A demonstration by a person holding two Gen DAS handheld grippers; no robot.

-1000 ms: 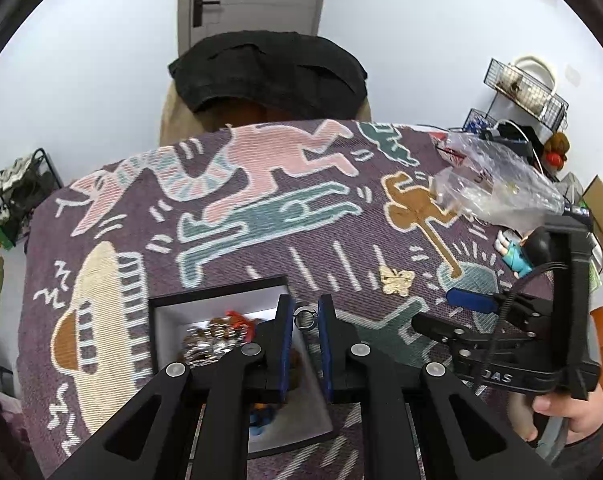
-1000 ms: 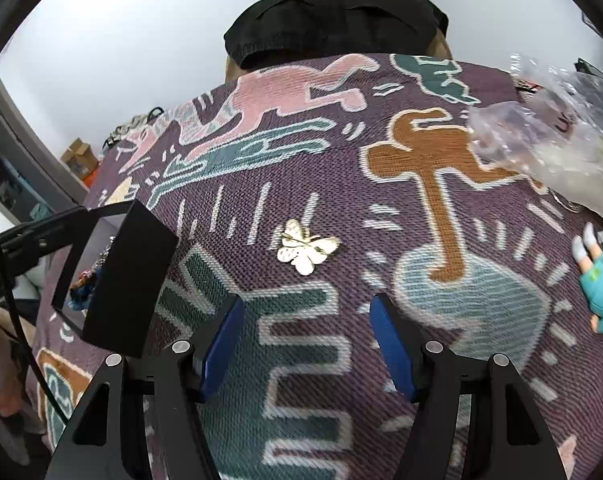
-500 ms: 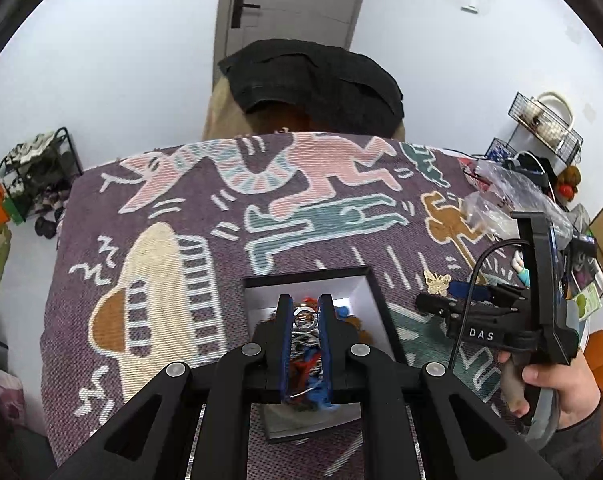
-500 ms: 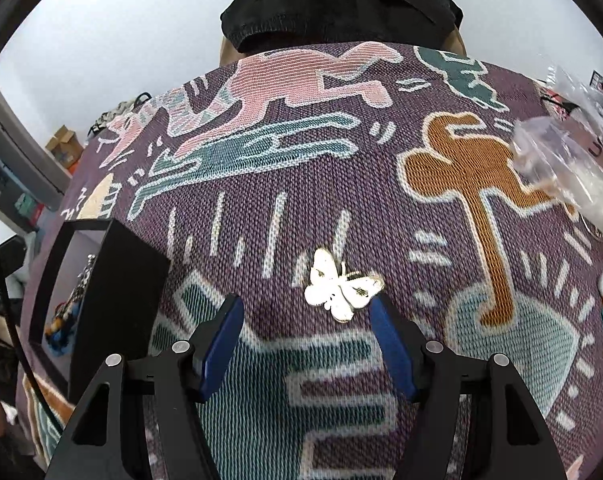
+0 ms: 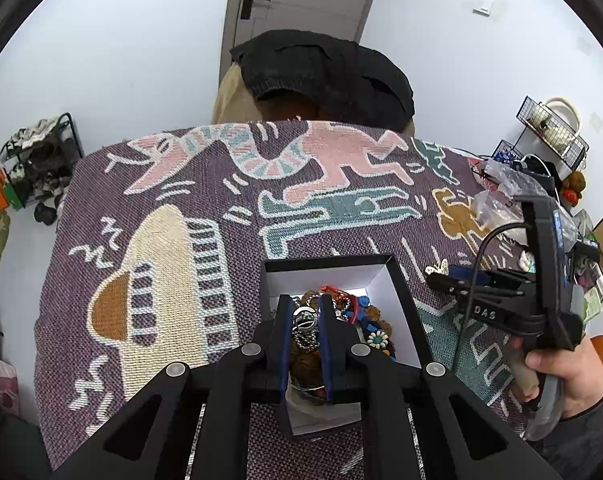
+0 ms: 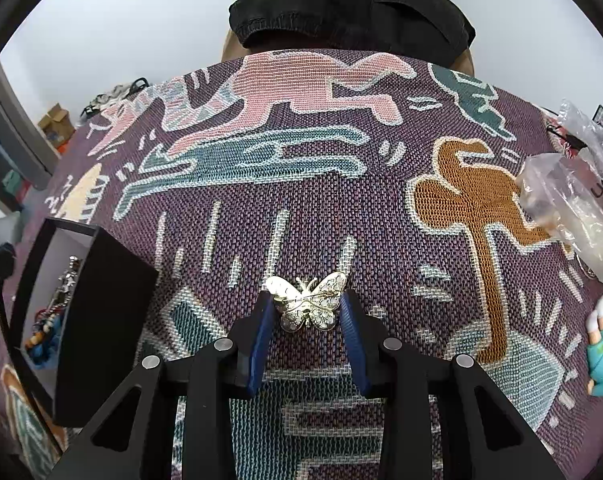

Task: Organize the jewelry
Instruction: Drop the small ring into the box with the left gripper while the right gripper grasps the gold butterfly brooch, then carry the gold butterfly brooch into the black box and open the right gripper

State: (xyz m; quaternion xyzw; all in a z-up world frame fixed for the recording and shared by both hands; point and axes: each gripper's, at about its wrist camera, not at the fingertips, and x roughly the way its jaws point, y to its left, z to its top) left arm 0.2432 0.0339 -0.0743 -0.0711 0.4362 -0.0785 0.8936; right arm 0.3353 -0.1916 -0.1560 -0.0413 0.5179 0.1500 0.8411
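My left gripper [image 5: 306, 312] is shut on a small silver ring [image 5: 304, 313] and holds it over the open black jewelry box [image 5: 381, 276], which holds several beads and chains. A gold butterfly brooch [image 6: 306, 304] lies on the patterned cloth. My right gripper [image 6: 306, 306] has closed in around it, its blue pads [image 6: 261, 332] at the wing edges. The box also shows at the left of the right wrist view [image 6: 101, 320]. The right gripper shows in the left wrist view [image 5: 453, 278], with the brooch [image 5: 437, 268] at its tips.
A clear plastic bag [image 6: 573, 192] and a small teal figurine [image 6: 601, 356] lie at the right of the cloth. A chair with a black garment [image 5: 325, 76] stands beyond the table's far edge. Wire racks [image 5: 549, 128] stand at the right.
My left gripper has carried the ring from beside the box to over its contents. My right gripper has moved forward onto the butterfly brooch and narrowed around it.
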